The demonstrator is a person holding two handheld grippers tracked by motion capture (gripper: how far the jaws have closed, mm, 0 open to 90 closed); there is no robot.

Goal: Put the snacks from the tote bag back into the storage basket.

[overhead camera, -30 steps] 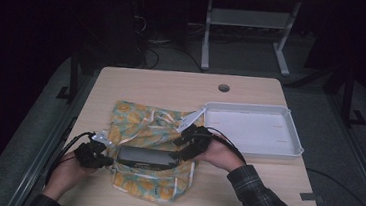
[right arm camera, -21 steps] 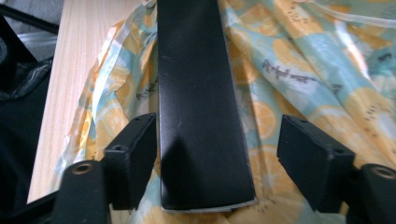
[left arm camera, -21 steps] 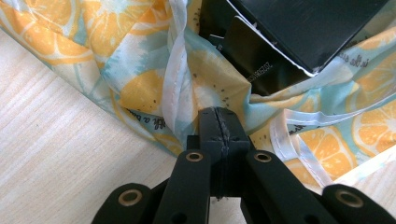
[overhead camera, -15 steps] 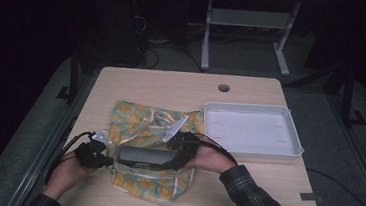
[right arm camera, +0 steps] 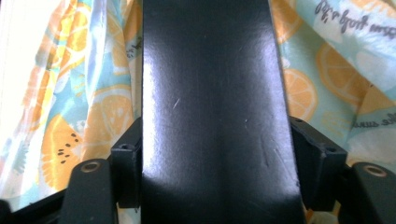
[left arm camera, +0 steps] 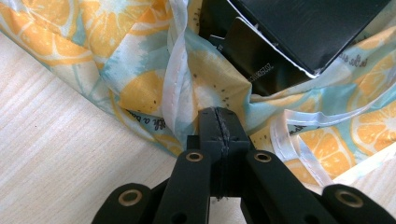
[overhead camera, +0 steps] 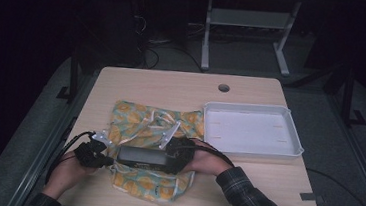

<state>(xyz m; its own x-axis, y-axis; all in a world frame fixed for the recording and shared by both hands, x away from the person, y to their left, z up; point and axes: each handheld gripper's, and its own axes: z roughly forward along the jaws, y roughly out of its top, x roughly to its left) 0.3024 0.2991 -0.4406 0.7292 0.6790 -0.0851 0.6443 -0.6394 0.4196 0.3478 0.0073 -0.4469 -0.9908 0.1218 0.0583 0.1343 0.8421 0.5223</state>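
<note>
Black box (right arm camera: pixel 210 107) clamped between right hand-held gripper (right arm camera: pixel 210 186) jaws

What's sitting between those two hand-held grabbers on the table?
In the high view, a black box on the orange-print fabric bag spans the stretch from the left gripper to the right gripper.

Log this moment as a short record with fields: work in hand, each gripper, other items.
work: black box going into orange-print fabric bag
left gripper: shut on the bag's edge near its white trim
right gripper: fingers clamped on either side of the black box
box position: lying on the bag, one end at the opening
other: white tray to the right on wooden table
</note>
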